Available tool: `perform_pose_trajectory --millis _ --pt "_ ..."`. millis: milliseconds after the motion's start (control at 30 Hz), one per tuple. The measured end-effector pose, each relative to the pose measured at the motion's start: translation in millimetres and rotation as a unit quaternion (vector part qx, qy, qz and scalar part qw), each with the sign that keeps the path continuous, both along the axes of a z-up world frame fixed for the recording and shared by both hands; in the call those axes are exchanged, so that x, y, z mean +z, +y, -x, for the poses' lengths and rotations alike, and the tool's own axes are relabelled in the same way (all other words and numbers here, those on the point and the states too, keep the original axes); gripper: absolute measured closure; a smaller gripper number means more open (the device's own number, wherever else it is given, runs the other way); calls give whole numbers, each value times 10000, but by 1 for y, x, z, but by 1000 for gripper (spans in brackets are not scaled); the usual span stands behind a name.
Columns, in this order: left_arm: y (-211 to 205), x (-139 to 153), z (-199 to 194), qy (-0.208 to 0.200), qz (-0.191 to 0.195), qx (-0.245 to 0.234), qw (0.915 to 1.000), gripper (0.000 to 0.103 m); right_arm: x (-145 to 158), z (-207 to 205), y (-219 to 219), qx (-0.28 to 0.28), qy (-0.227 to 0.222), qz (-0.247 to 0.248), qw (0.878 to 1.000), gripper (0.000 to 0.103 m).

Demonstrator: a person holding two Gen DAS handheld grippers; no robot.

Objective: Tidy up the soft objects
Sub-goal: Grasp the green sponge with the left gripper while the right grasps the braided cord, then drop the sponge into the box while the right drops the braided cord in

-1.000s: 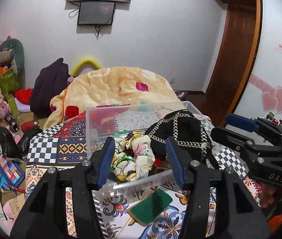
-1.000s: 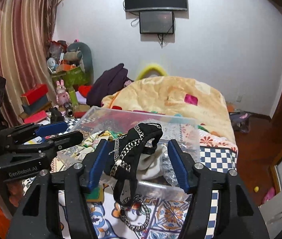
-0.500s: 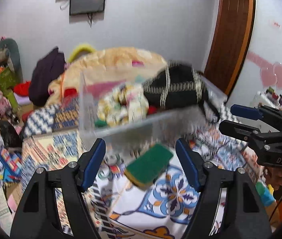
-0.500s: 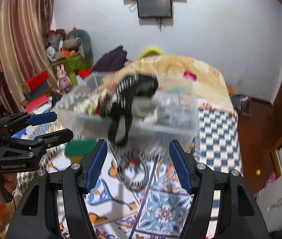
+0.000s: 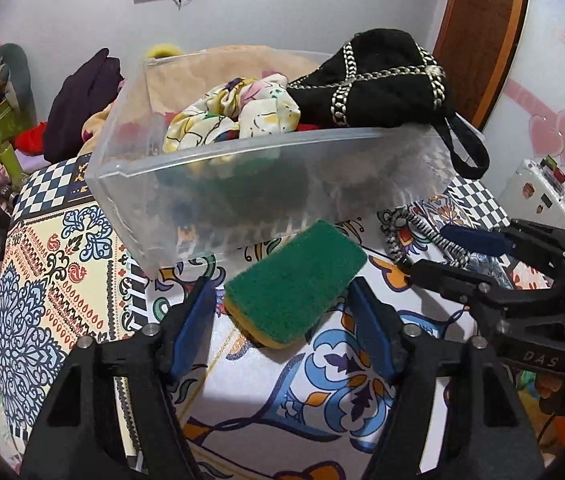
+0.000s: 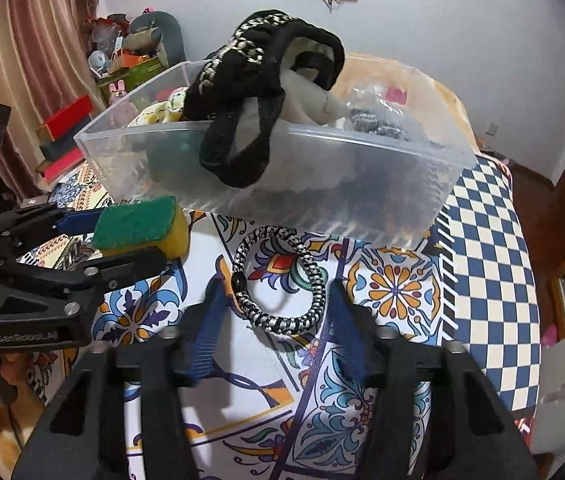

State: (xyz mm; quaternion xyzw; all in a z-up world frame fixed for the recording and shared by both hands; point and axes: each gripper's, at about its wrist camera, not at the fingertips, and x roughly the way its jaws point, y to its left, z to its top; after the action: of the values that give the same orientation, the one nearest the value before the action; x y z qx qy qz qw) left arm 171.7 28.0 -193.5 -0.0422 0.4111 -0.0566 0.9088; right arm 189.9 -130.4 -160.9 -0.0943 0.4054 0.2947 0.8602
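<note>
A green and yellow sponge [image 5: 296, 280] lies on the patterned cloth between the open jaws of my left gripper [image 5: 282, 312]; it also shows in the right wrist view [image 6: 138, 224]. A black and white braided band [image 6: 278, 280] lies between the open jaws of my right gripper [image 6: 274, 312]. Behind both stands a clear plastic bin [image 5: 242, 196] [image 6: 362, 176] holding a floral cloth [image 5: 234, 116] and a black chain-trimmed bag [image 5: 382, 84] [image 6: 258, 80] whose strap hangs over the rim.
The patterned cloth [image 5: 62, 264] covers the table. A bed with an orange blanket [image 6: 382, 68] lies behind the bin. Toys and boxes [image 6: 122, 60] pile up at the far left. A wooden door [image 5: 478, 32] stands at the right.
Both grippers have dropped and tilted down toward the cloth. The sponge now sits between my left jaws and the braided band between my right jaws.
</note>
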Motion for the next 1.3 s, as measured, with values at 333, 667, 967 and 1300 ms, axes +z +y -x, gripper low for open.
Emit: perform_pose_trajectory --millis 333,667,967,1300 --pt "-7 6 18 -233 17 -158 9996 56 0 8 2 79 -46 -54 9999 88" --pt "-1 55 50 -761 71 -81 9970 56 34 28 -20 82 -454 -485 9978 88" --pt "12 100 47 -1341 104 99 9909 56 75 35 -39 -43 -997 -847 9914 88" --pt "21 116 14 -1571 142 377 9868 56 105 18 -47 -361 -1400 -1149 9828 88"
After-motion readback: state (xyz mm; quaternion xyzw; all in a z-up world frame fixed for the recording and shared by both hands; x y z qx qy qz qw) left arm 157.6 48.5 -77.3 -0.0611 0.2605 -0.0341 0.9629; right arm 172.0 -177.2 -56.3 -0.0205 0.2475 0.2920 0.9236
